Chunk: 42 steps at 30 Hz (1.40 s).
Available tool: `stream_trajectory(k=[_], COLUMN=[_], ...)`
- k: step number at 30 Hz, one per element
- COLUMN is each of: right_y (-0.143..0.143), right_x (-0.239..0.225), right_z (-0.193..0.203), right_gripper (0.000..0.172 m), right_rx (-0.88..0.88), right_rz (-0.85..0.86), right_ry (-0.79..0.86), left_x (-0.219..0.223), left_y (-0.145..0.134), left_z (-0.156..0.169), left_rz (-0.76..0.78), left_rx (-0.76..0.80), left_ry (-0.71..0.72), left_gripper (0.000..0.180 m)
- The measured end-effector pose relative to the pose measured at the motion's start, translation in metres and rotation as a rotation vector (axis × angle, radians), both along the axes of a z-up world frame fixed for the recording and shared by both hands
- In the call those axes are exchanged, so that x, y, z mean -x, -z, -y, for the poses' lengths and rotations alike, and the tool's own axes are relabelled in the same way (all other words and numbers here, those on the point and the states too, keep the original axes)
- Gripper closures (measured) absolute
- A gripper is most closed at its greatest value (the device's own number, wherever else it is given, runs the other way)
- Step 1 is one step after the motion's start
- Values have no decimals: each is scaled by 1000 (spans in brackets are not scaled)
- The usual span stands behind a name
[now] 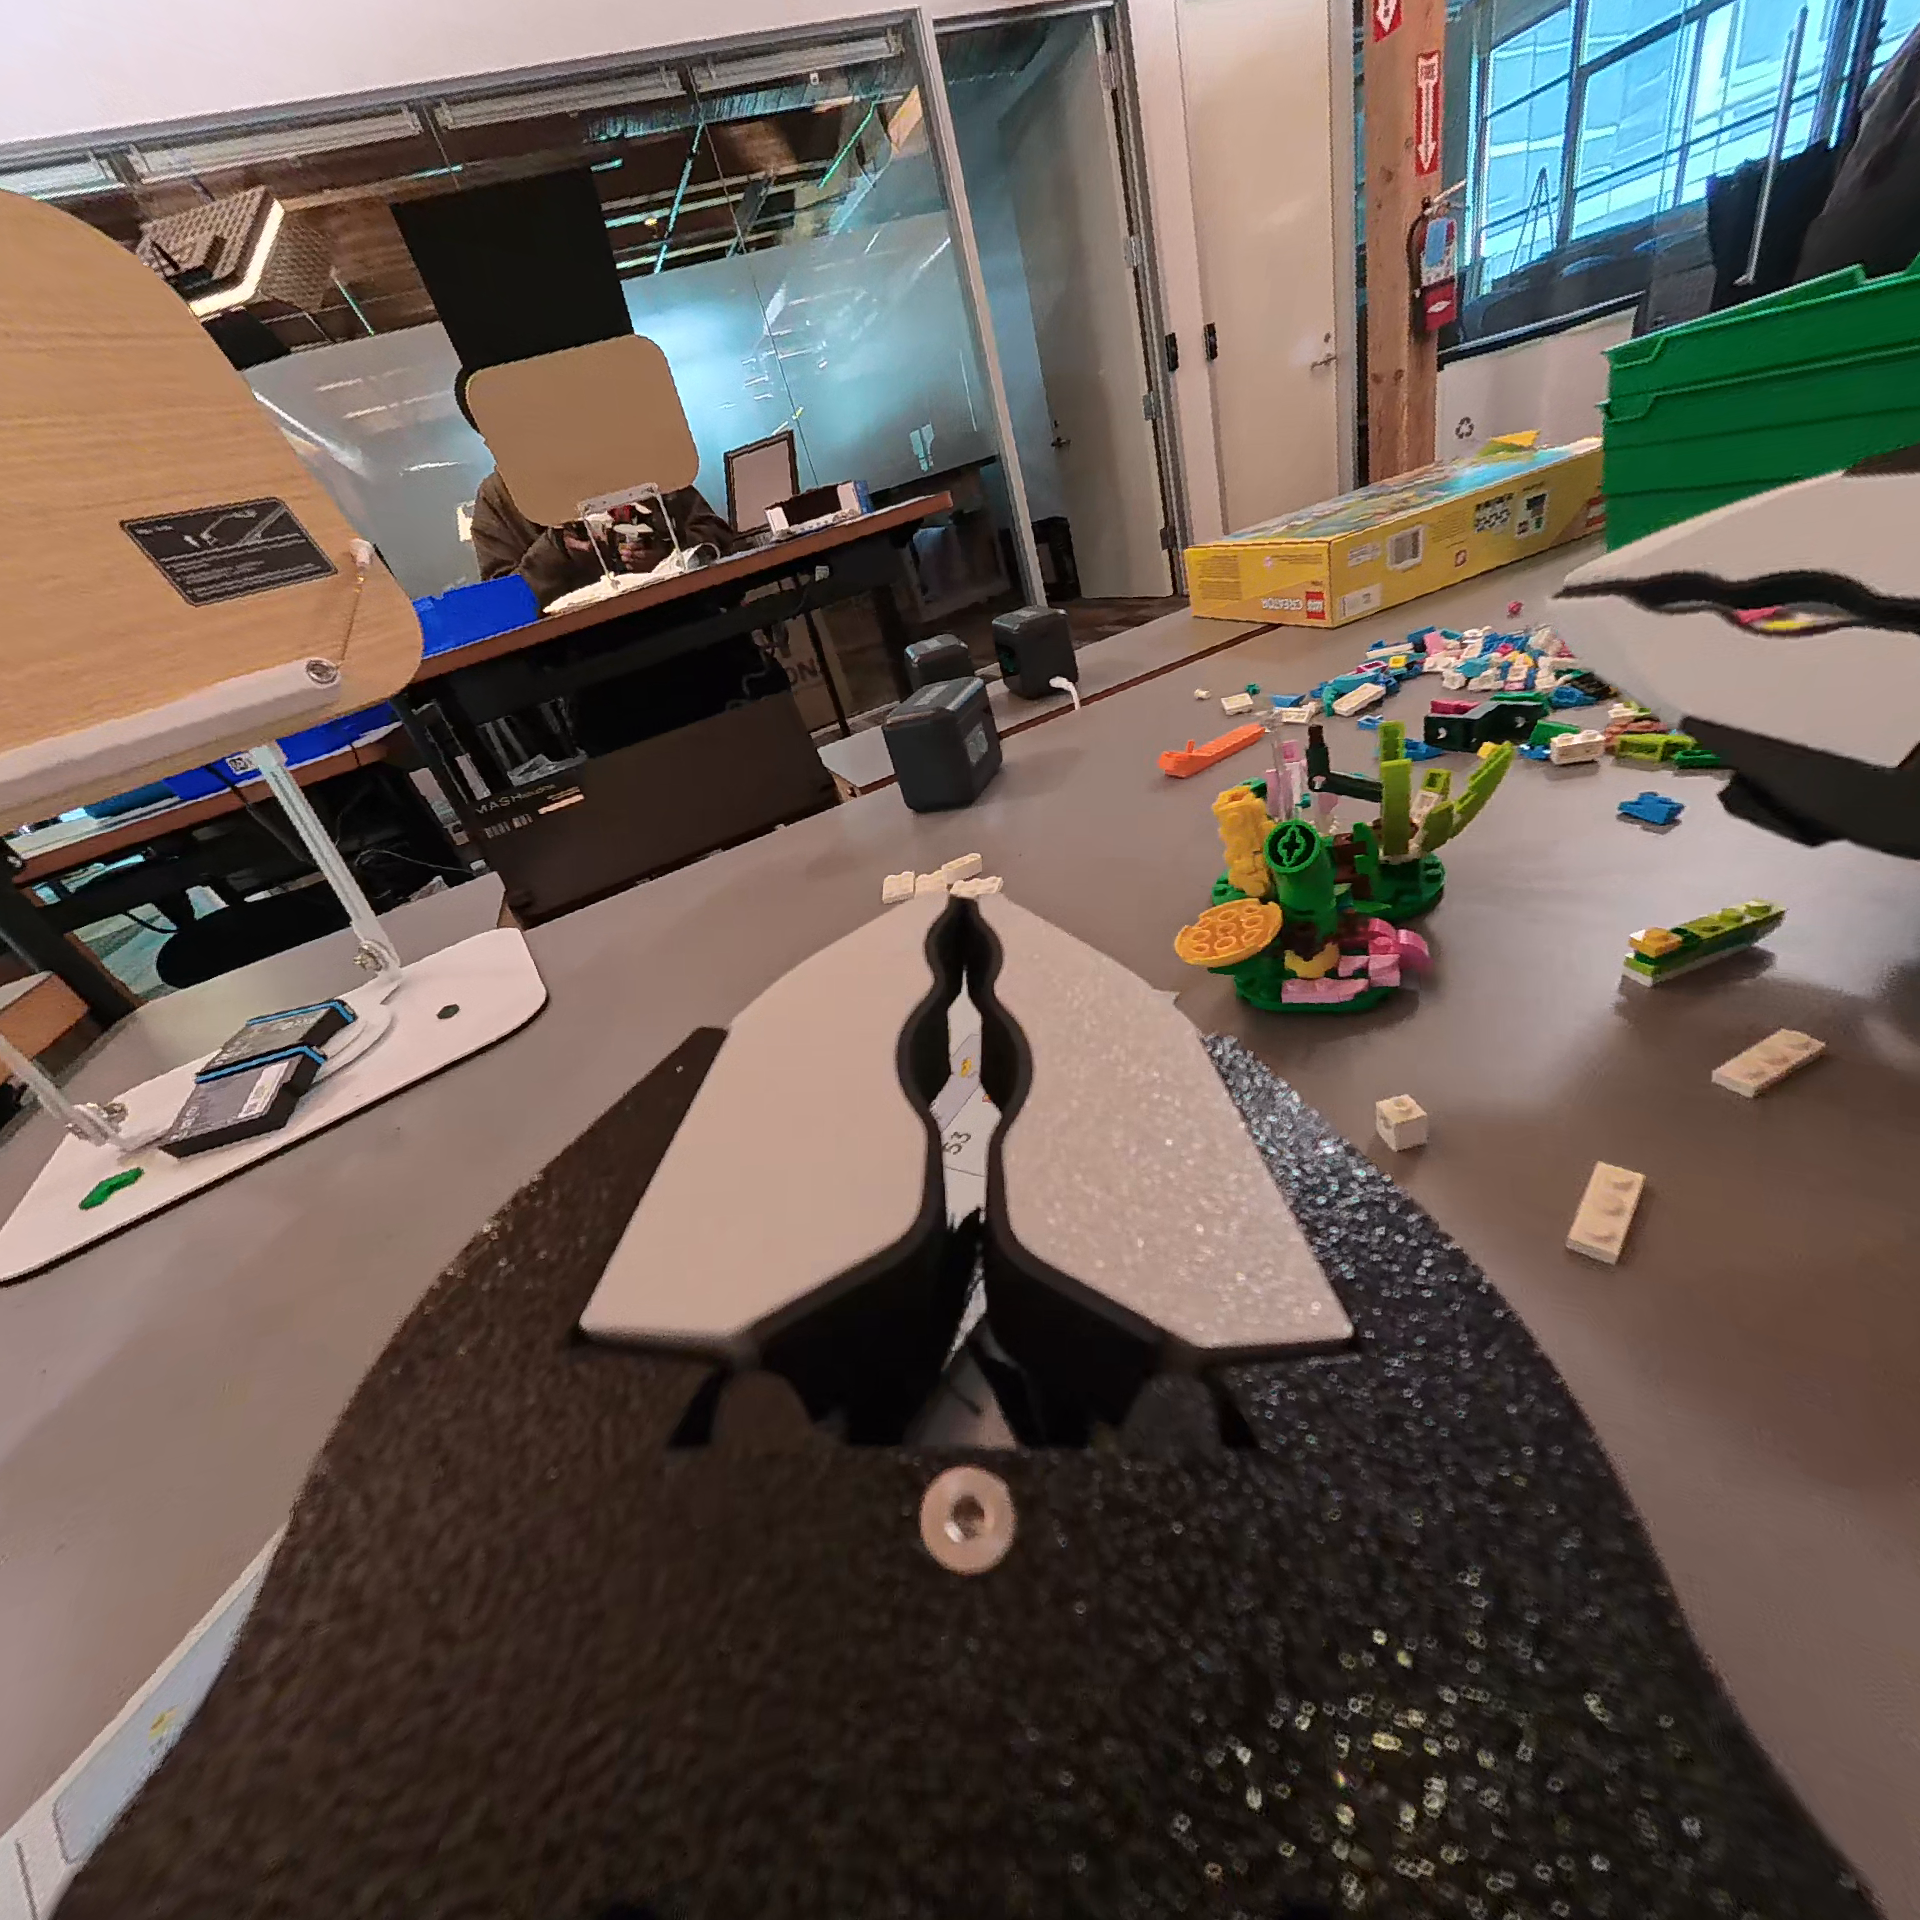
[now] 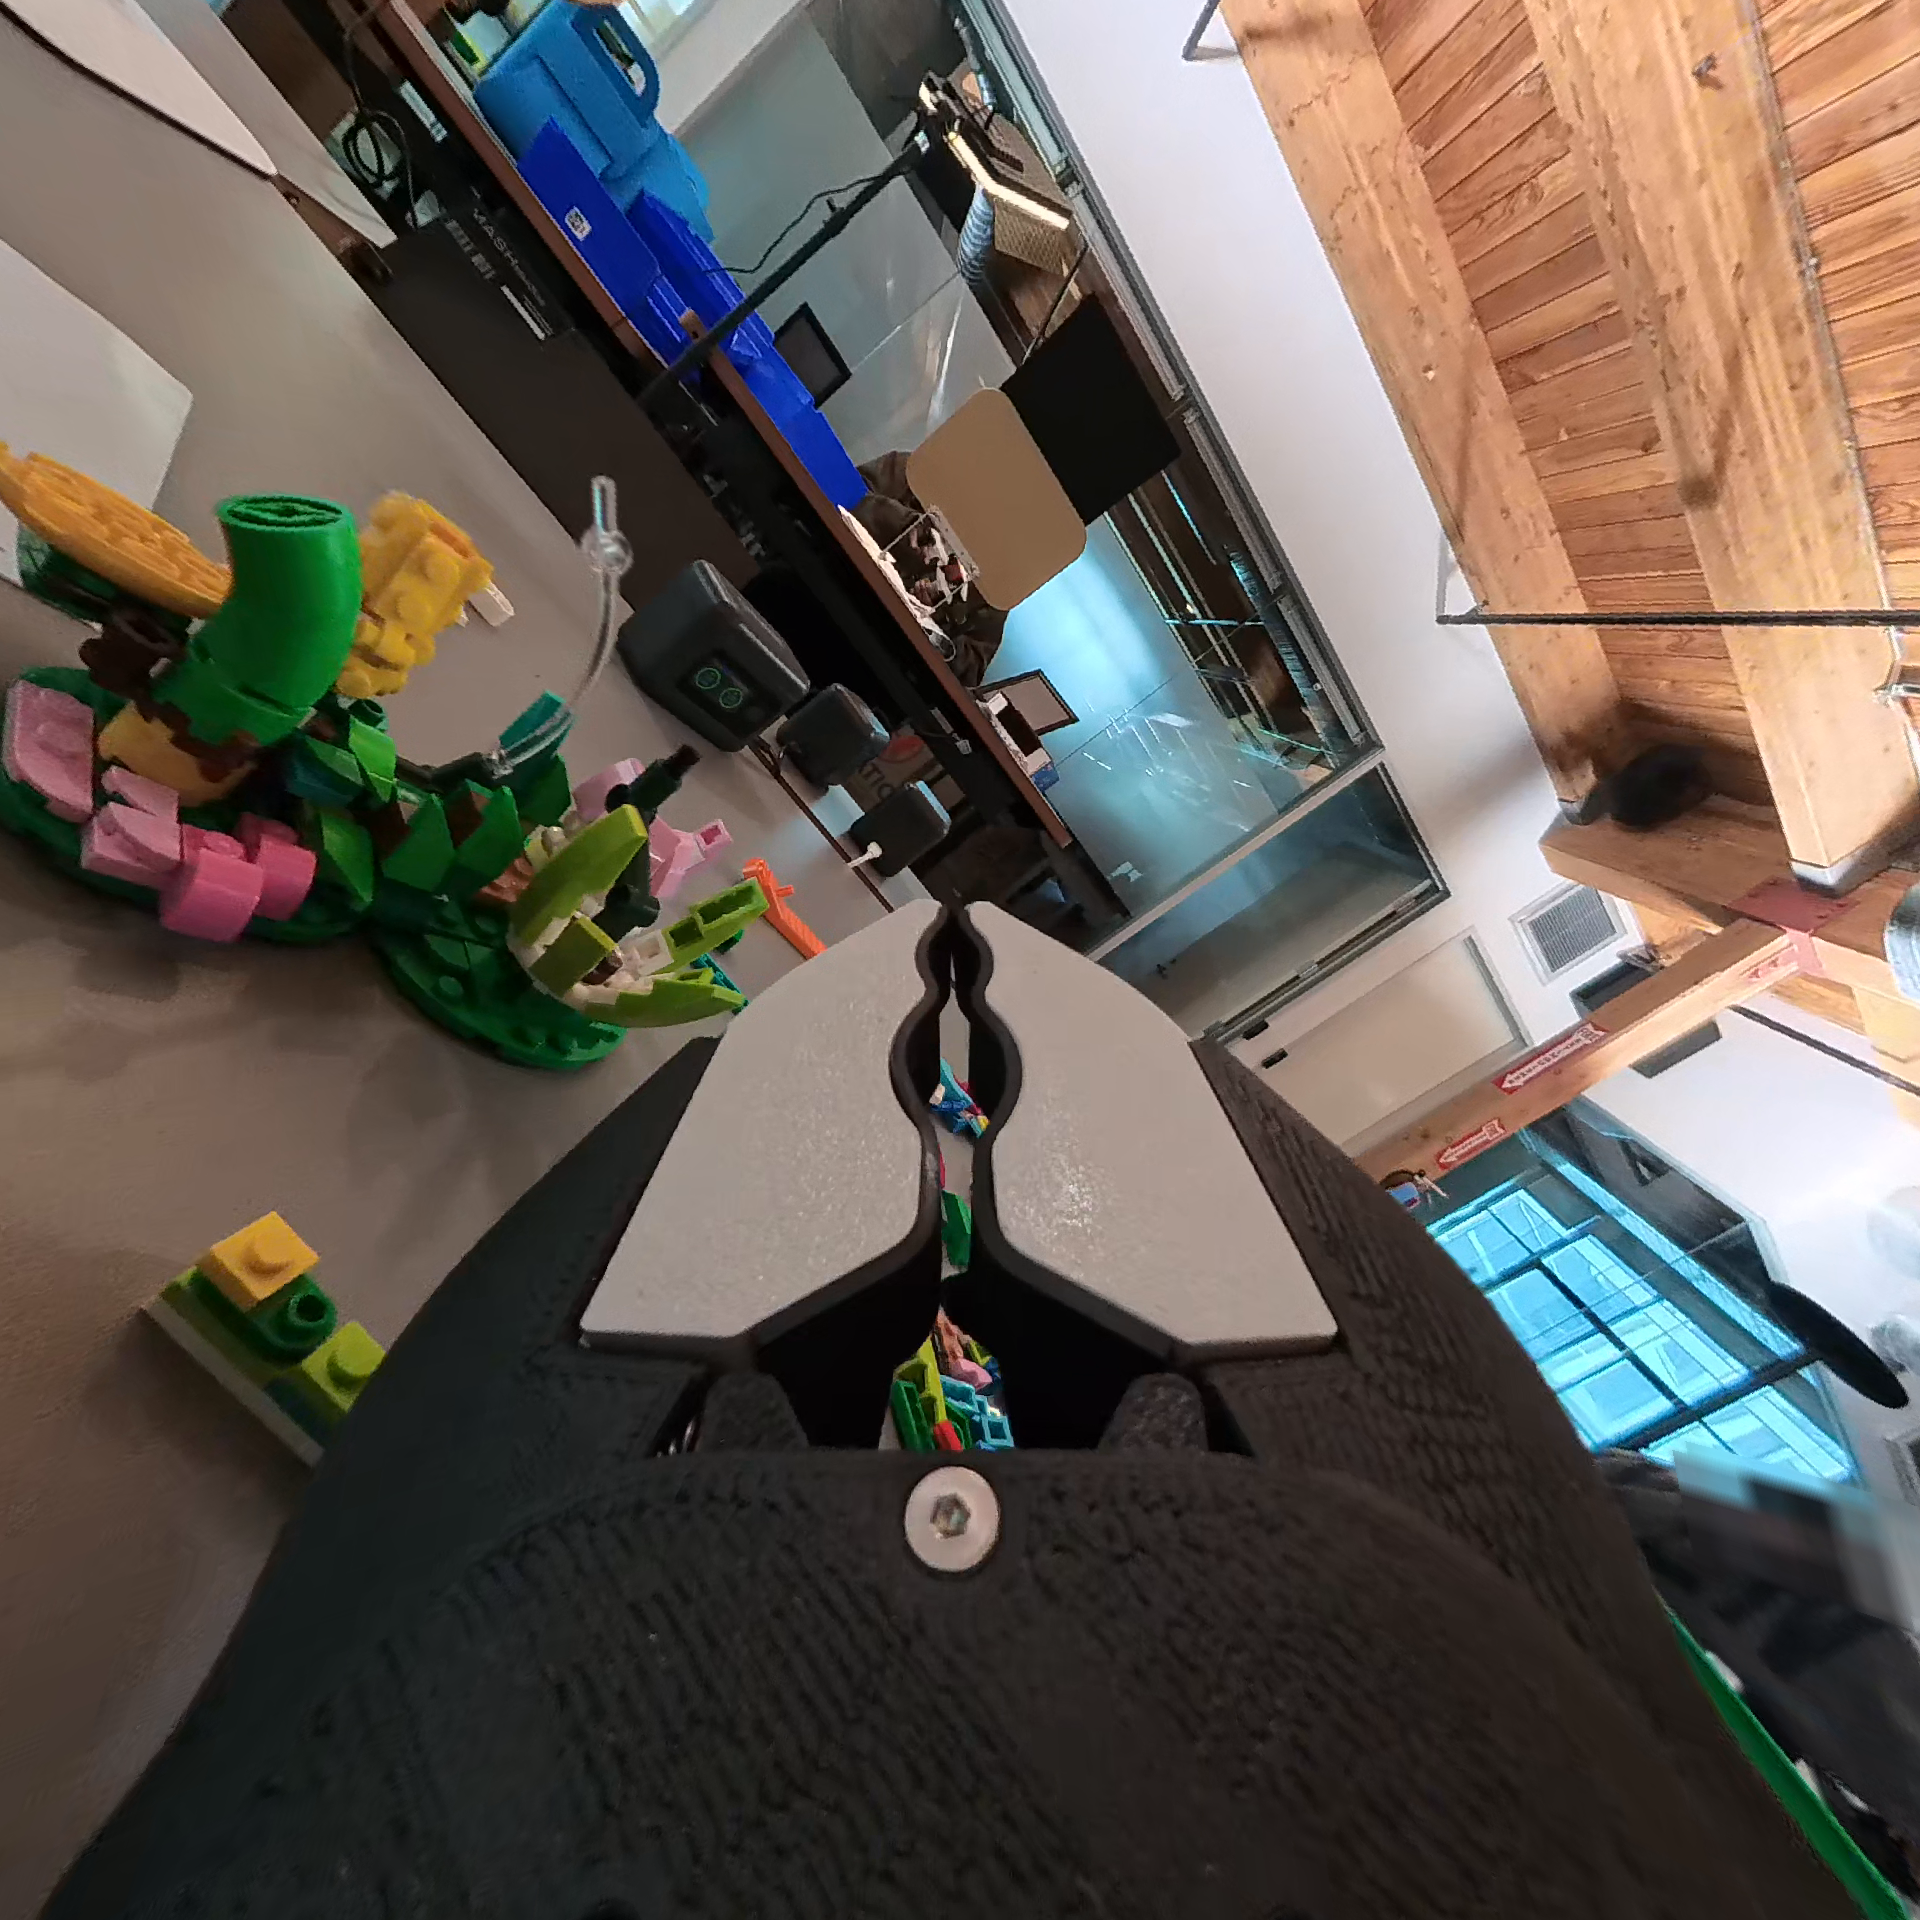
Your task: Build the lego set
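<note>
On the grey table [image 1: 1039,790], going left to right in the left wrist view: at 9 o'clock a white stand base [image 1: 457,997] carries dark blue-edged packs [image 1: 260,1070]; at centre the left tool [image 1: 964,910] has its two grey fingers [image 1: 831,1122] brought together at the tips with nothing between them, and a few small white bricks [image 1: 940,878] lie on the table just past those tips. Toward 2 o'clock stands a brick-built plant model [image 1: 1320,894] of green, yellow and pink pieces: light and stiff by the look of it, but likely to shed its thin leaves and clear stem, so the round green base seems the safest hold. Further right lie a short green-and-yellow strip [image 1: 1704,935], loose cream plates [image 1: 1605,1210] and a scattered coloured brick pile [image 1: 1496,665]. At 3 o'clock the right tool [image 2: 954,914] is cut off by the edge; its own view shows its tips meeting, bare. Its body hides most of the pile beneath it.
</note>
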State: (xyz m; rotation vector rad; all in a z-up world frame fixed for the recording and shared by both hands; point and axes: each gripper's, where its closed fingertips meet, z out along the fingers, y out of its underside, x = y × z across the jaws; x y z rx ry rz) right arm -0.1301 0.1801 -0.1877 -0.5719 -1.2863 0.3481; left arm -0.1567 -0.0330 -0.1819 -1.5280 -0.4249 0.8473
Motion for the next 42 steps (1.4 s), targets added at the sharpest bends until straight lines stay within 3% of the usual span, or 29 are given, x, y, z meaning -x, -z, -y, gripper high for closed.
stream_trajectory(k=[8,42], right_y=[5,10], right_x=[3,5], right_z=[9,9], right_gripper=[172,172], right_rx=[-94,-107], right_rz=[20,48], right_ry=[-5,-11], left_x=[-2,-3], left_y=[0,3], left_z=[-1,-5], left_rz=[-1,-6], left_rx=[-5,33], left_ry=[8,13], left_gripper=[180,180])
